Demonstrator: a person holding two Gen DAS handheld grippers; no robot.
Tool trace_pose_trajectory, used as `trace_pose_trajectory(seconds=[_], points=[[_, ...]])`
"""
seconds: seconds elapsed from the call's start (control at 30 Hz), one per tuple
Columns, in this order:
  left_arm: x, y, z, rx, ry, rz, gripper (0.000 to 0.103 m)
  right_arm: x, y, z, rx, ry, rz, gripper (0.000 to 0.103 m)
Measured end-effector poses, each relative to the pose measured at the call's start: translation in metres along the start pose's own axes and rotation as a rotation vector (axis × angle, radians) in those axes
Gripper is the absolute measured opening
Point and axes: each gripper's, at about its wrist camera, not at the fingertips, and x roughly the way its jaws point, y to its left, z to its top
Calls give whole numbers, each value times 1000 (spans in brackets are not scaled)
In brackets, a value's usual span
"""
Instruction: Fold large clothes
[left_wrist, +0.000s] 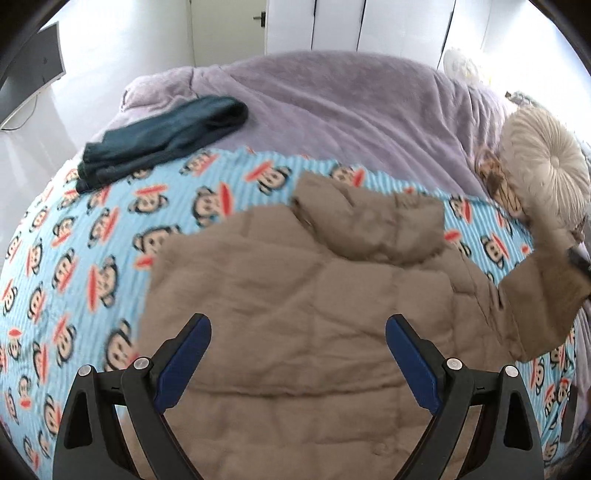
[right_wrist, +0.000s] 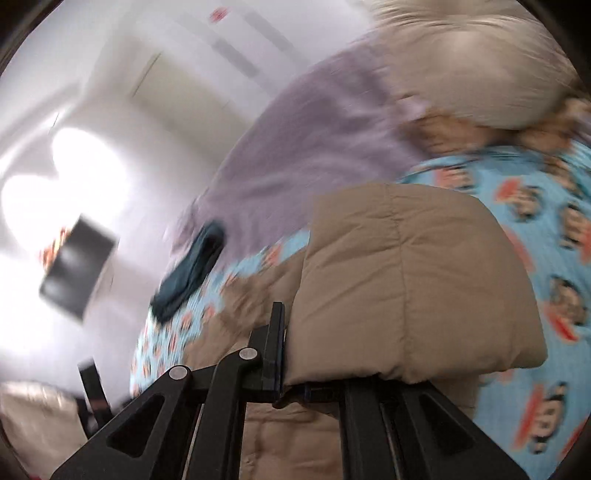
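Lying back-up on a blue monkey-print sheet (left_wrist: 110, 236), the tan quilted jacket (left_wrist: 295, 306) fills the near part of the bed, its hood (left_wrist: 369, 225) bunched toward the far side. One sleeve (right_wrist: 413, 288) is raised off the bed, and the right gripper (right_wrist: 284, 354) is clamped on its padded end, only a thin edge of fabric caught between the jaws. The left gripper (left_wrist: 298, 332) hangs over the jacket's back with its blue-padded fingers (left_wrist: 184, 365) spread wide and nothing between them. A folded dark teal garment (left_wrist: 162, 140) rests well apart from the jacket, where the print sheet meets a lilac fleece blanket (left_wrist: 332, 103). A round cream cushion (left_wrist: 546, 162) sits at the right edge of the bed; the brown patterned thing beside it is too blurred to identify, perhaps another cushion. White wardrobe doors (left_wrist: 369, 26) stand behind.
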Motion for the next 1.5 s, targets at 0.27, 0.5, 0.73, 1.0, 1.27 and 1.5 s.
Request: trace_pose_trajectory(seconds=[0.27, 0.5, 0.73, 1.0, 1.27, 1.5], points=[[10, 46, 7, -17, 15, -16, 96, 141, 84, -92, -177, 280, -149, 9], [33, 48, -27, 10, 93, -50, 96, 171, 43, -116, 21, 422, -196, 53], [42, 49, -35, -22, 123, -102, 96, 104, 5, -99, 293, 247, -138, 81], [43, 74, -18, -134, 94, -222, 96, 117, 12, -78, 299, 184, -159, 10], [64, 85, -18, -280, 141, -383, 96, 180, 116, -124, -202, 407, -216, 83], [92, 61, -19, -243, 231, -474, 96, 128, 44, -133, 30, 423, -215, 83]])
